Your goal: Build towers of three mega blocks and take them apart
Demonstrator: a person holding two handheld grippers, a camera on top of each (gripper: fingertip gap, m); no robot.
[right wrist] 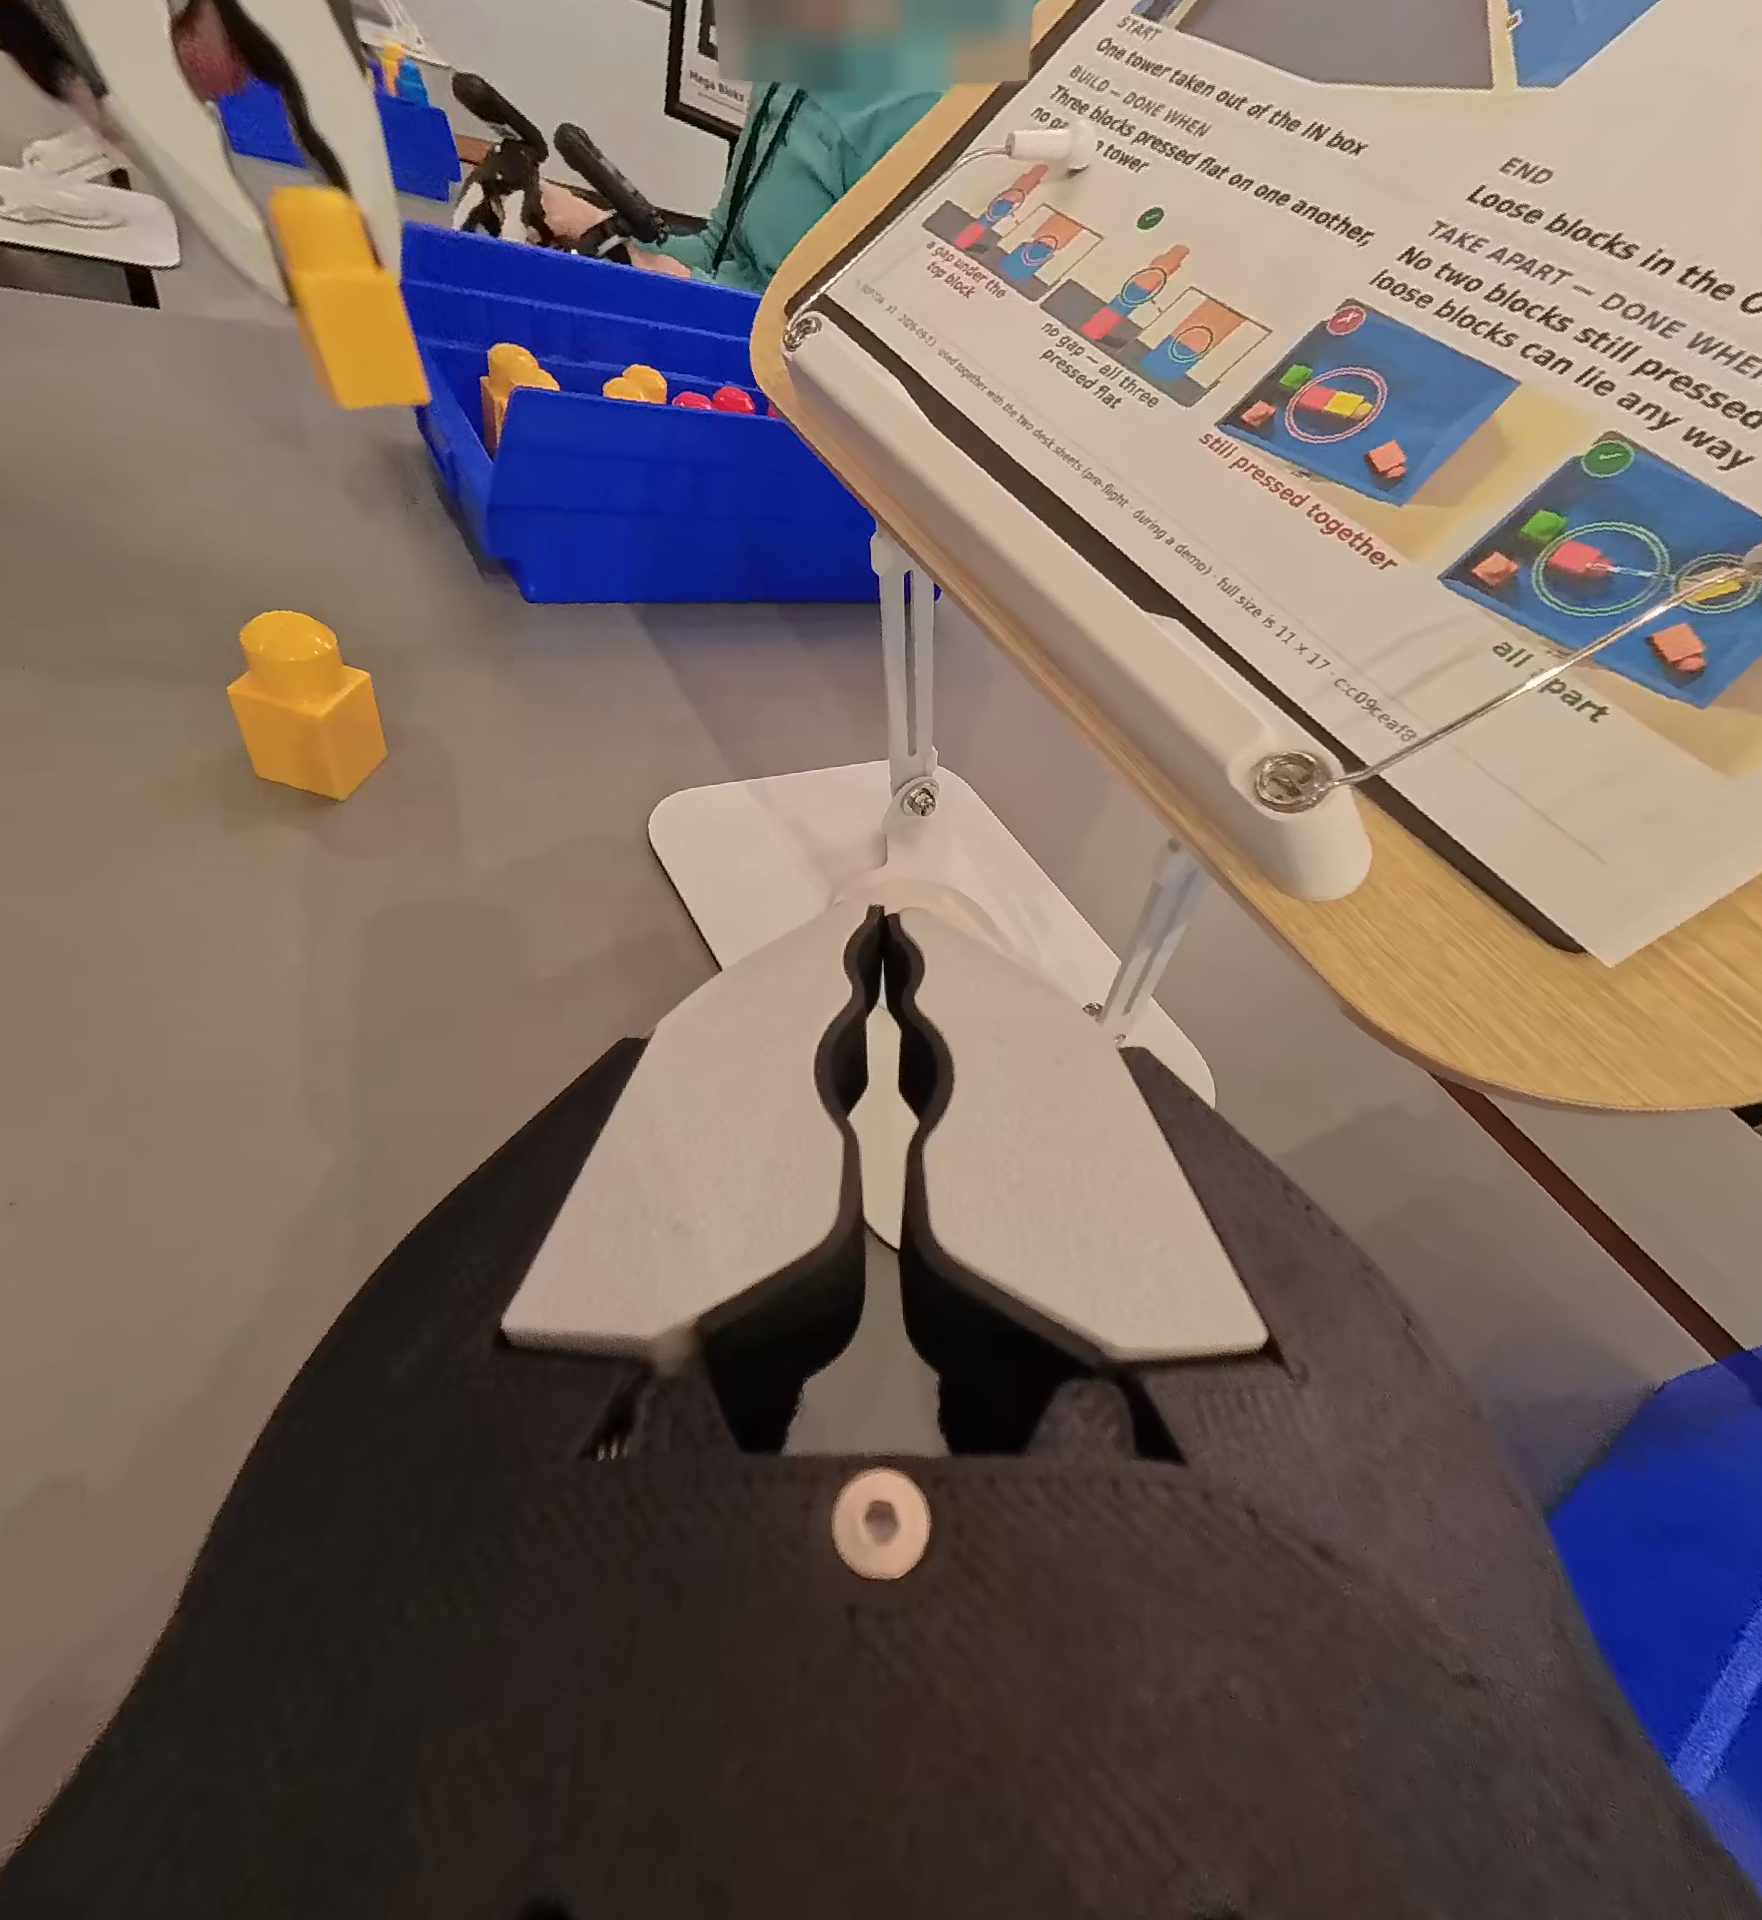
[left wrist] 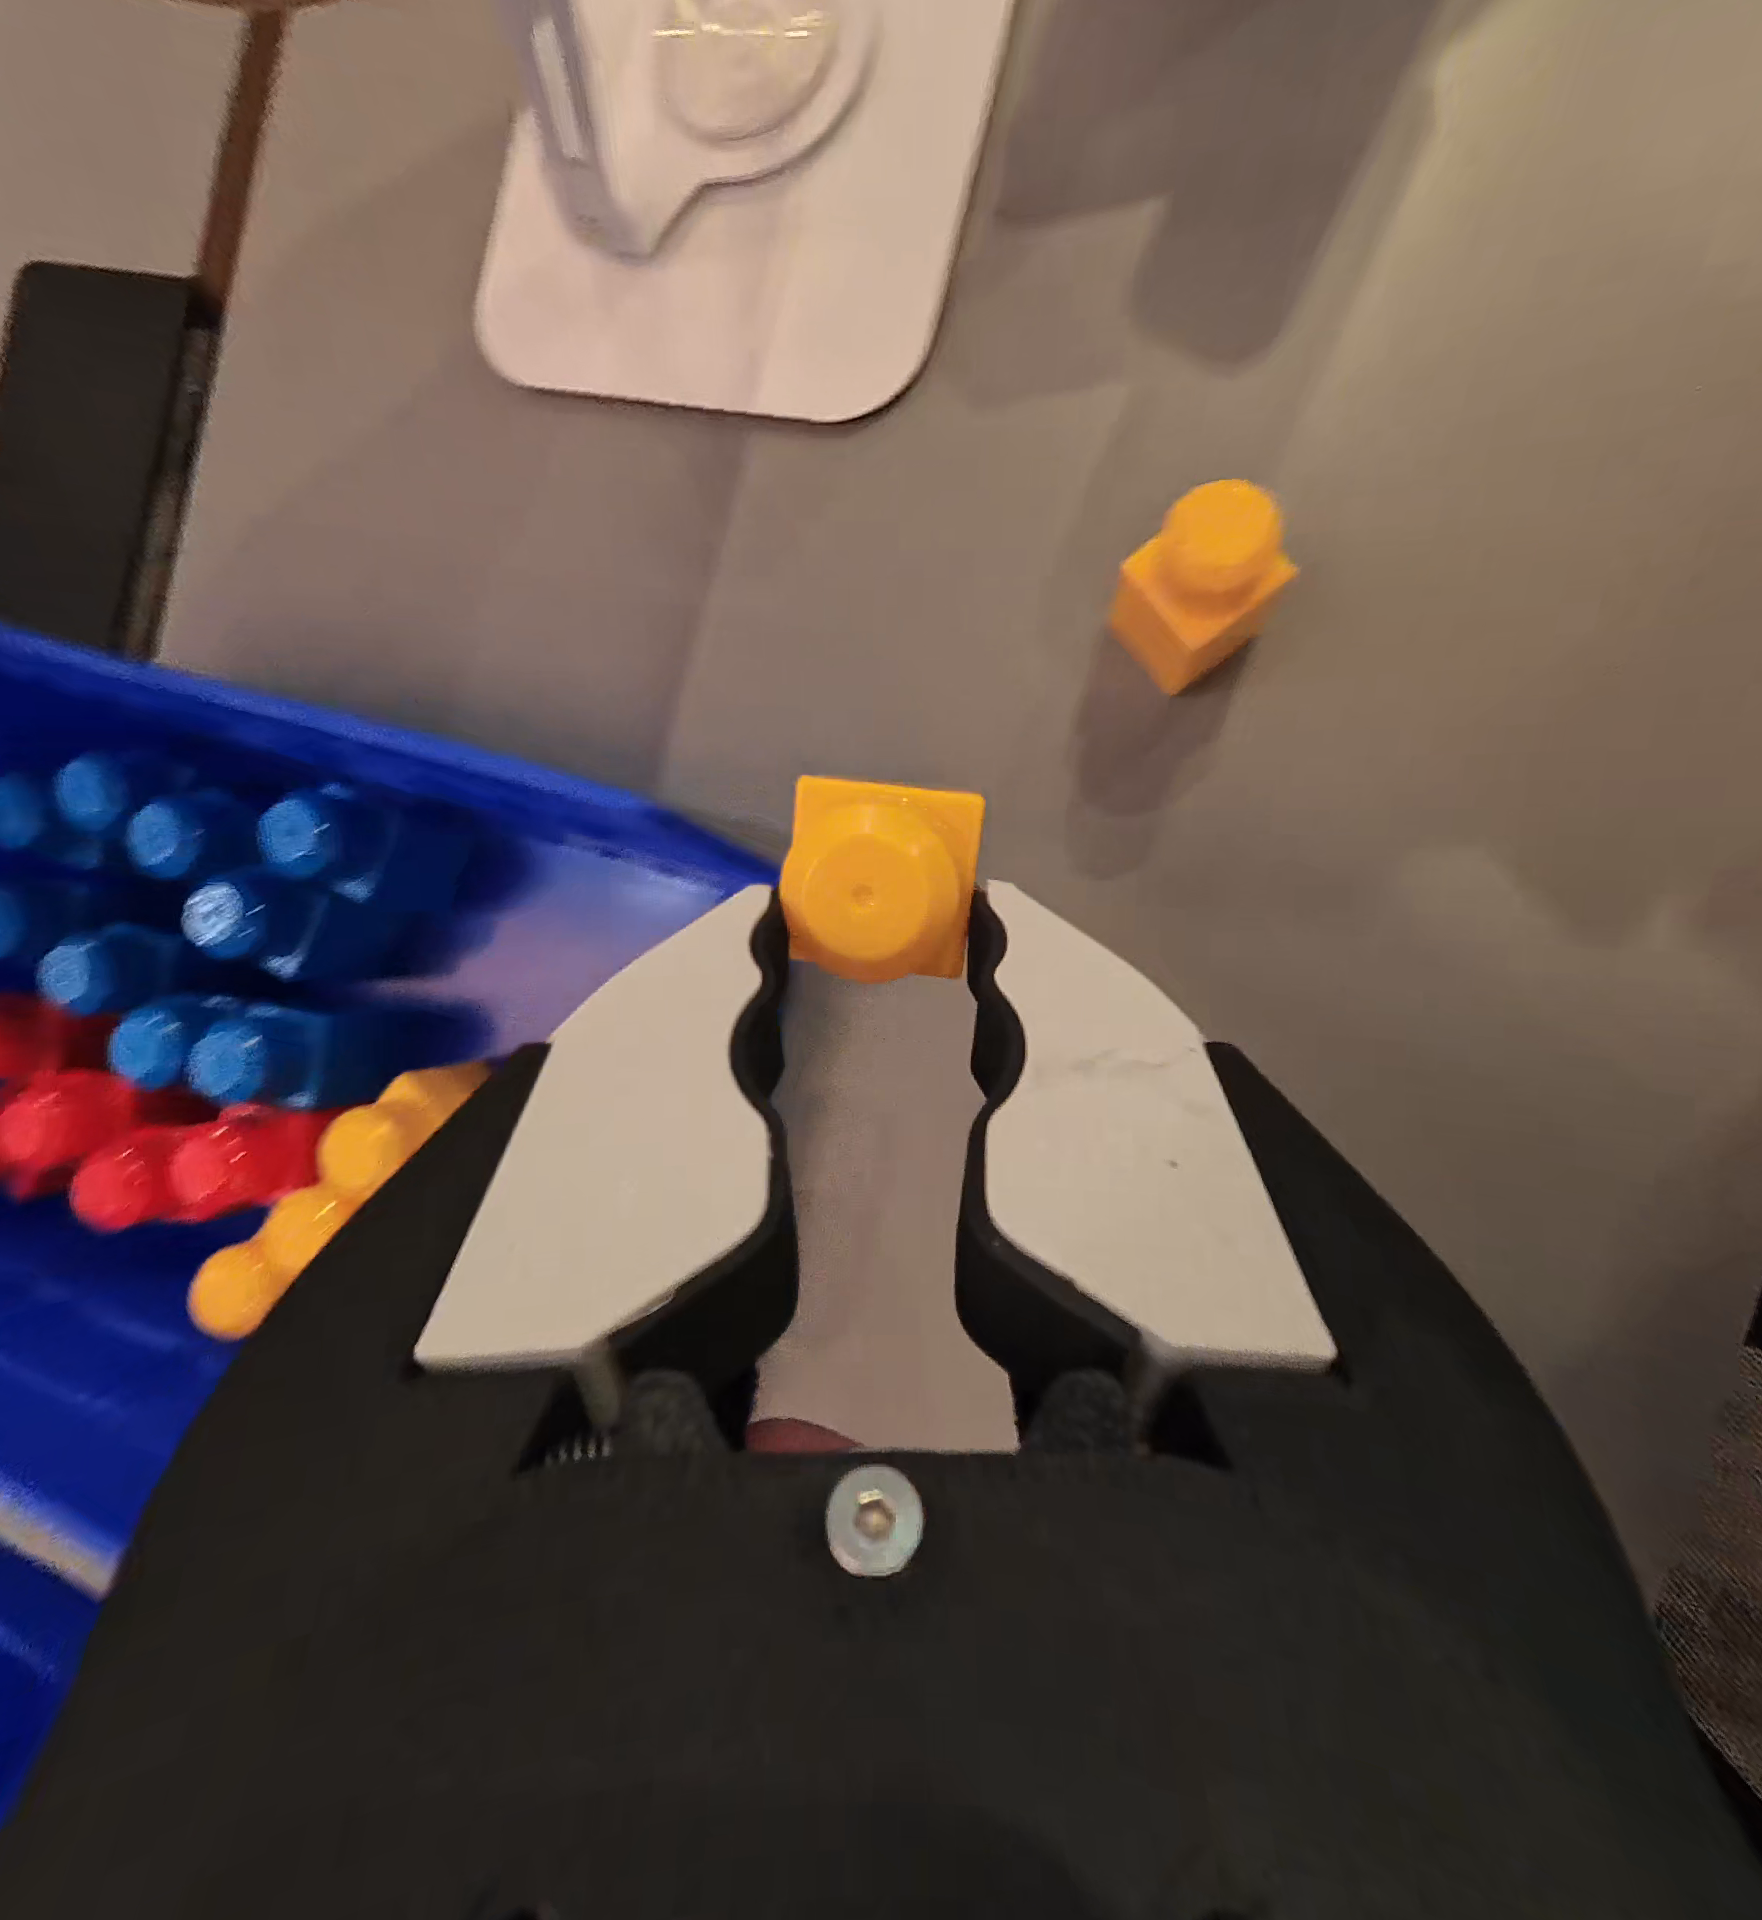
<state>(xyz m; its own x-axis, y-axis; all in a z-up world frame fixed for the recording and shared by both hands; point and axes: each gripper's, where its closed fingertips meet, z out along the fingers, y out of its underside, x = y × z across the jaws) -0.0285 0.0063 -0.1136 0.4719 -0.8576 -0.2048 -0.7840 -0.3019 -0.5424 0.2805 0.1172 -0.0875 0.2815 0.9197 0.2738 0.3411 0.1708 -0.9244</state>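
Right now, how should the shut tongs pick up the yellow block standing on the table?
Open the right tongs and come down from above. Pinch two opposite flat sides of the yellow block on its square lower body: it stands upright, and its round peg on top would slip.

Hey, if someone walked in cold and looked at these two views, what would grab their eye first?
Probably the yellow block pinched between the left gripper's fingertips, held in the air beside the blue bin of blue, red and yellow blocks. Next, a second yellow block standing upright alone on the grey table. On the right, the right gripper is shut on nothing, below a tilted instruction sheet on a stand.
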